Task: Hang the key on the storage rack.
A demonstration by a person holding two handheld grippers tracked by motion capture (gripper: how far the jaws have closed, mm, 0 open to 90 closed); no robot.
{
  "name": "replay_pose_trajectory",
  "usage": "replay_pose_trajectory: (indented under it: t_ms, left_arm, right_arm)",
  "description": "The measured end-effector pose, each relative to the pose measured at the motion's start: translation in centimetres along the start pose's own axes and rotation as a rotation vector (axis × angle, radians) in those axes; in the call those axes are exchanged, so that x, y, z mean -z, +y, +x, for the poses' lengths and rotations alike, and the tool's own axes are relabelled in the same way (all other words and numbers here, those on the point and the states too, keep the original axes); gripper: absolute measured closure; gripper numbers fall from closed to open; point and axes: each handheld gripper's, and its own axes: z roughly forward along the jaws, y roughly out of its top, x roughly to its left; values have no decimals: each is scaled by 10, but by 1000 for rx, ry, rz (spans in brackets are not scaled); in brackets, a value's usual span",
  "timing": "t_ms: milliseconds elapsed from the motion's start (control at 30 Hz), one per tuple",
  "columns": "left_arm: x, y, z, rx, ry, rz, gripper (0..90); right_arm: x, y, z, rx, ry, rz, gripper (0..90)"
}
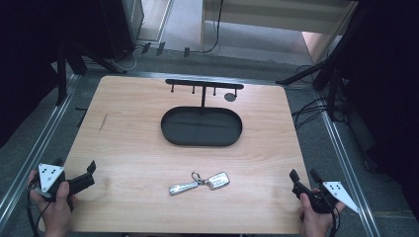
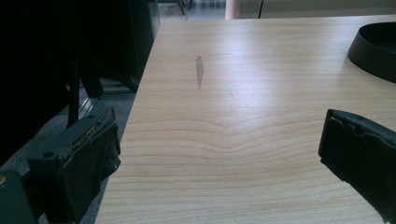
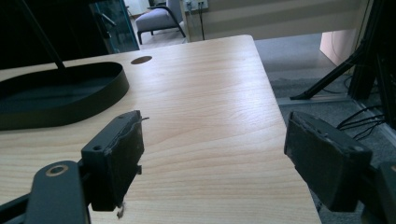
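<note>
A bunch of keys with a silver fob (image 1: pixel 200 181) lies on the wooden table (image 1: pixel 133 133) near its front edge, in the middle. Behind it stands a black oval tray (image 1: pixel 201 126) (image 3: pixel 56 95) with an upright post and a hook bar (image 1: pixel 203 84) on top. My left gripper (image 1: pixel 91 174) (image 2: pixel 219 149) rests at the front left corner, open with nothing between its jaws. At the front right corner my right gripper (image 1: pixel 305 176) (image 3: pixel 212 158) is open too, and empty. Both are well apart from the keys.
A grey smear (image 2: pixel 199 71) marks the table's left part, and a round cable hole (image 1: pixel 230 97) (image 3: pixel 141 59) sits at the back right. Metal rails (image 1: pixel 44 138) run along both sides. Cables (image 1: pixel 309 111) lie on the floor to the right. A chair (image 3: pixel 161 18) stands far behind.
</note>
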Motion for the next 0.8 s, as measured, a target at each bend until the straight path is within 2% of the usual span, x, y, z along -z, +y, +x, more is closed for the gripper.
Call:
replay_pose_trajectory:
  t_ms: [100, 267, 333, 433, 667, 700, 733, 800]
  left_arm:
    - [0, 0, 0, 2, 0, 0, 0]
    - [0, 0, 0, 4, -2, -1, 0]
    - [0, 0, 1, 3, -1, -2, 0]
    - [1, 0, 1, 7, -1, -3, 0]
    - [2, -1, 1, 16, -4, -8, 0]
    - [2, -1, 1, 16, -6, -8, 0]
    - [2, -1, 1, 16, -6, -8, 0]
    - [2, -1, 1, 14, -6, -7, 0]
  right_arm:
    - [-1, 0, 2, 20, -2, 0, 217]
    - [-1, 1, 2, 24, -3, 3, 247]
    - [-2, 2, 4, 46, -3, 11, 257]
    - [-5, 5, 11, 77, 36, 28, 278]
    - [-16, 19, 45, 197, 123, 55, 297]
    - [-19, 22, 55, 236, 148, 60, 298]
    - [-19, 22, 55, 236, 148, 60, 298]
    - [-22, 25, 65, 263, 172, 62, 302]
